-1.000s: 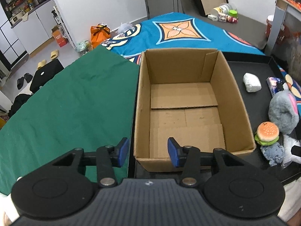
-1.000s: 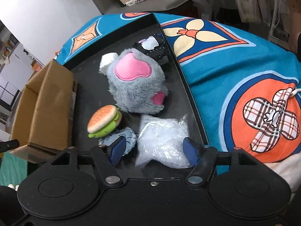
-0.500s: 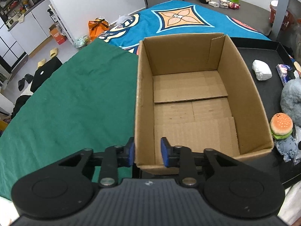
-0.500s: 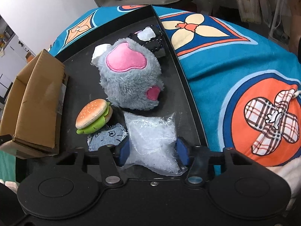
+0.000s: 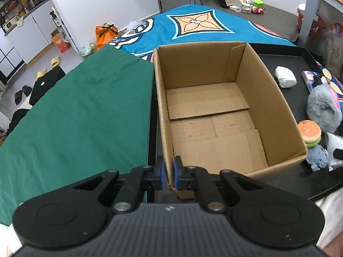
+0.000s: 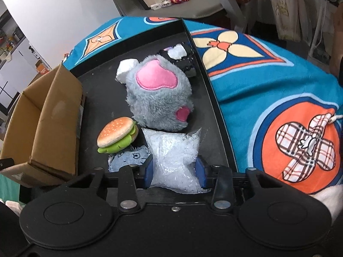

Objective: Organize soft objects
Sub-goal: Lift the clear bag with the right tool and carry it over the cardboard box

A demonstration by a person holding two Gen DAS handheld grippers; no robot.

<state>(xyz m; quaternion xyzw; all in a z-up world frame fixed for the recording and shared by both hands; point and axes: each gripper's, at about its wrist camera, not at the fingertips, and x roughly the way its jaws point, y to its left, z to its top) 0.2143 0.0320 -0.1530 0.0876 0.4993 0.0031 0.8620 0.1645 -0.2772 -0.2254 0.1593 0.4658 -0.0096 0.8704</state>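
Note:
An empty cardboard box (image 5: 268, 98) stands on the left part of a black tray (image 6: 103, 90). My left gripper (image 5: 168, 175) is shut on the box's left wall at its near corner, one pad inside and one outside. To the right of the box lie a grey plush (image 6: 158, 98) with pink patches, a burger plush (image 6: 116, 133), a small blue fabric toy (image 6: 128, 157) and a clear plastic bag (image 6: 171, 150) of white filling. My right gripper (image 6: 174, 170) has its jaws closing on that bag, and both pads press its sides.
A white lump (image 5: 285, 77) and a dark pouch (image 6: 184, 61) lie at the tray's far end. A green cloth (image 5: 75, 117) covers the surface left of the box. A blue patterned cover (image 6: 268, 85) lies right of the tray. Clutter sits on the floor beyond.
Both pairs of jaws have narrowed. The left ones came together on the box wall, and the right ones closed in onto the plastic bag. Neither hand has shifted much.

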